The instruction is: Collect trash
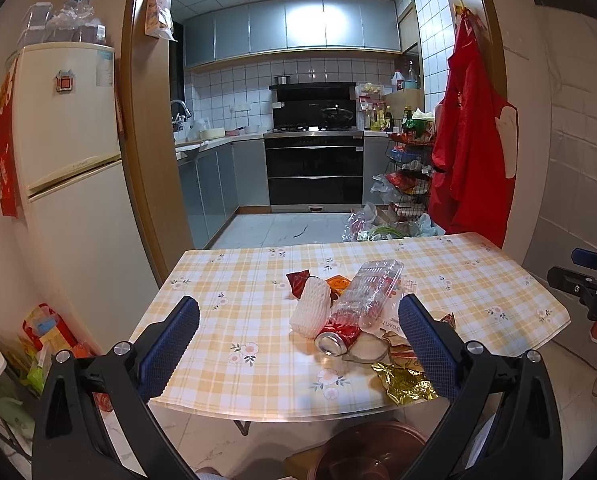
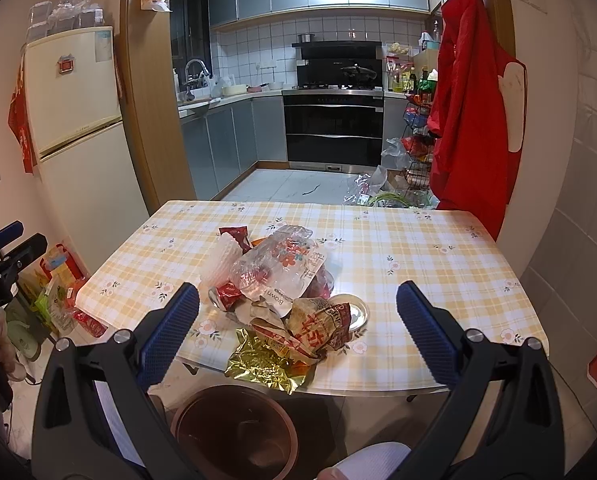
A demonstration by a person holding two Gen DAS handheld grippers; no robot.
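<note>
A pile of trash lies on the checked table (image 1: 226, 280) (image 2: 418, 248): a white foam net sleeve (image 1: 310, 308) (image 2: 218, 260), a crushed red can (image 1: 336, 338) (image 2: 226, 294), a clear plastic clamshell (image 1: 368, 292) (image 2: 282, 264), a gold foil wrapper (image 1: 404, 380) (image 2: 262, 364) and a crumpled paper wrapper (image 2: 318, 324). A brown bin (image 2: 234, 432) (image 1: 370, 452) stands on the floor below the table's near edge. My left gripper (image 1: 298, 328) is open and empty, before the pile. My right gripper (image 2: 298, 320) is open and empty, above the table's near edge.
A cream fridge (image 1: 66, 152) stands at the left with bags on the floor beside it. A red apron (image 2: 474, 112) hangs on the right door frame. The kitchen with an oven (image 2: 334, 128) lies beyond the table. A wire rack (image 1: 410, 168) holds packets.
</note>
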